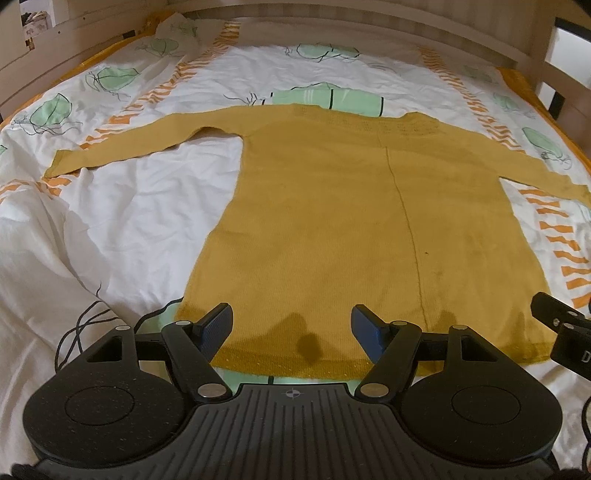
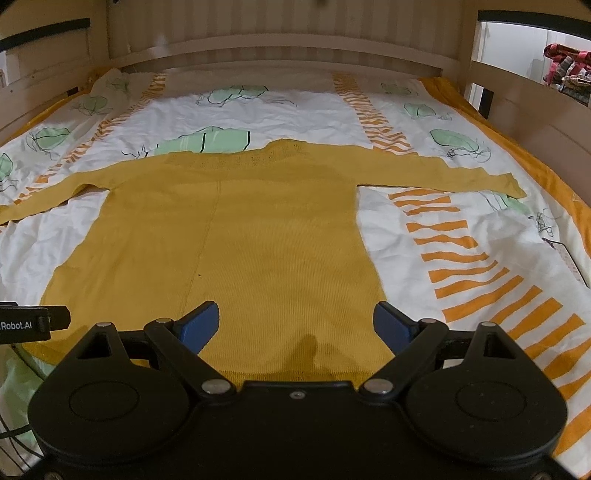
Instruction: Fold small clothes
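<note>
Mustard-yellow knitted long-sleeved jumper (image 1: 343,221) fills the middle of the left wrist view, spread flat on a white bedsheet printed with pale green shapes and orange stripes (image 1: 147,206); its neckline lies toward 12 o'clock, its hem toward 6 o'clock, one sleeve reaches out to 9 o'clock and the other runs off toward 3 o'clock; a thin seam line runs down the body slightly right of centre. At 6 o'clock the left gripper (image 1: 291,328) hangs over the hem, its blue-padded jaws spread wide and released, nothing clamped between them; the black tip of the right gripper (image 1: 561,332) pokes in at 4 o'clock, beside the jumper's lower corner; a pale wooden bed frame (image 1: 332,22) curves along 12 o'clock.

From the right wrist view the same jumper (image 2: 236,229) lies centred on the sheet (image 2: 461,240), sleeves stretched to 9 and 2 o'clock, hem at 6 o'clock; the right gripper (image 2: 295,325) hovers over the hem's right half, jaws standing wide apart and grasping nothing, the right-hand pad above the garment's side edge; part of the left gripper (image 2: 33,323) shows at 8 o'clock; the wooden frame (image 2: 277,44) spans 12 o'clock.
</note>
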Demonstrator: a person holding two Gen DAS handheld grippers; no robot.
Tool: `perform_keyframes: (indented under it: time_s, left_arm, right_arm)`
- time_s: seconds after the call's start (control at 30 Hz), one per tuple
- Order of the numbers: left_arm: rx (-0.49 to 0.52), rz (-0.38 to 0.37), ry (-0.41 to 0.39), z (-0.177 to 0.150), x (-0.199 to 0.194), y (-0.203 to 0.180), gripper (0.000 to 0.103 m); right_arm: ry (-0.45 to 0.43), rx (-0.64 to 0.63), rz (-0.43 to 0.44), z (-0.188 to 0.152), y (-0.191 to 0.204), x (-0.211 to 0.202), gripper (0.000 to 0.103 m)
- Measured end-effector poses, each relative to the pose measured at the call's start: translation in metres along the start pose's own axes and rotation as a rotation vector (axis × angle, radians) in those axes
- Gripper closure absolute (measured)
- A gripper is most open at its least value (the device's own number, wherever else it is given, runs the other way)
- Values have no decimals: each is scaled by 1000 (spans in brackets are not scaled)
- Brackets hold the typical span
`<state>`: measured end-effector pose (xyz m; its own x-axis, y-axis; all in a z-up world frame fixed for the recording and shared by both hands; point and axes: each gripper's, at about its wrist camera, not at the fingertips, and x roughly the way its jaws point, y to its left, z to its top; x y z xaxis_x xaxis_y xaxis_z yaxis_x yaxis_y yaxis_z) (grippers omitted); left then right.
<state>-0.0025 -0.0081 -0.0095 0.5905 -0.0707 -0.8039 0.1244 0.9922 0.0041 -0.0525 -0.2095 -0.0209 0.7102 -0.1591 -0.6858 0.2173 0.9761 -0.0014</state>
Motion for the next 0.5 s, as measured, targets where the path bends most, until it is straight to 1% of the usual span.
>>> perform_keyframes:
  time_s: [0.5]
  left_arm:
    - [-12, -9, 19, 2, 5, 3, 33]
  right_arm:
    - [15, -7, 10, 1, 3, 5, 13]
